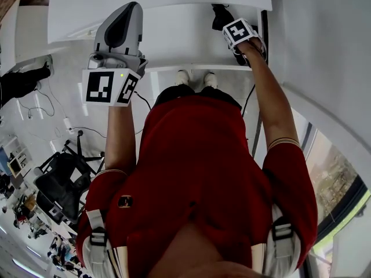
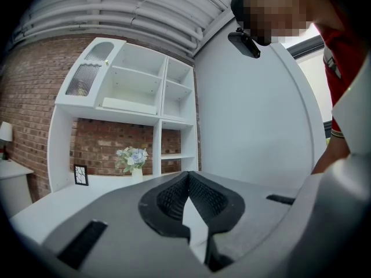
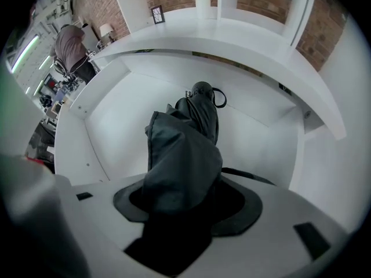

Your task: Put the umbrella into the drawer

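Right hand-held gripper (image 3: 184,198) is clamped on the folded umbrella (image 3: 188,138), hanging it straight down inside the open drawer (image 3: 116,126), strap end near the floor. Left hand-held gripper (image 2: 186,178) is idle, jaws together, empty. Placing step, I'd say. Next: lower, lay it flat, release.

**Three cameras, one drawer in common**

My head camera looks steeply down past my red shirt (image 1: 197,155), from well above my left gripper (image 1: 128,13) and right gripper (image 1: 236,33). The left gripper's camera faces level along its jaws toward a distant white shelf unit (image 2: 133,91). The right gripper's camera points down, close over the drawer (image 3: 116,126). The head and right gripper views share that drawer and the umbrella (image 3: 188,143).
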The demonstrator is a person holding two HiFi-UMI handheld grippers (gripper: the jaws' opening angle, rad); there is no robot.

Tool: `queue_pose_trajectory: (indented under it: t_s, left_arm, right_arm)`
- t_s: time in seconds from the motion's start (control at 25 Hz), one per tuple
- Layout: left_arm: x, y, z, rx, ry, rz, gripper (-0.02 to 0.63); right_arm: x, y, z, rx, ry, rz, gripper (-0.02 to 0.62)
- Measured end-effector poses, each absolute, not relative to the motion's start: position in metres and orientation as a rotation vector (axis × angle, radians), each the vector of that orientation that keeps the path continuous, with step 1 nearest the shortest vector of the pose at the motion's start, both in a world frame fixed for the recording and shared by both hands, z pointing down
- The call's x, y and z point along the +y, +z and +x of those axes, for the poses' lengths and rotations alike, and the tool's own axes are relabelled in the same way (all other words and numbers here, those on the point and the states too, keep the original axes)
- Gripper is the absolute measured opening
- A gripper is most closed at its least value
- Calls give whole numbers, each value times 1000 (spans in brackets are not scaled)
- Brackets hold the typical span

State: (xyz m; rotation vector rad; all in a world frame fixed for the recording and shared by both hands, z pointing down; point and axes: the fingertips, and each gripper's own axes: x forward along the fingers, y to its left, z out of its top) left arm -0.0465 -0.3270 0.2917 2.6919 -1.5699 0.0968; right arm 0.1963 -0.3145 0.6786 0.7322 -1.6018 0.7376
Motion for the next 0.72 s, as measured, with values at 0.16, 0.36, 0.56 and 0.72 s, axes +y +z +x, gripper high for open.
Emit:
queue_pose_trajectory:
  t_s: [0.16,0.36,0.56,0.72]
  left_arm:
    - [-326,295,-47,-1569,105,2691,6]
    - [-326,295,-47,-1569,111,2689,6]
    - [-325,295,-46,-1563,117,2688,6]
    - [-323,295,-46,-1560,116,2687,6]
  right_arm:
    - [-315,687,199,-1580,790,764,253]
    - [-314,691,200,-1560,843,785,253]
    - [-311,695,206,-1527,870,793,265]
    - [-313,691,205,-1547,863,786,280]
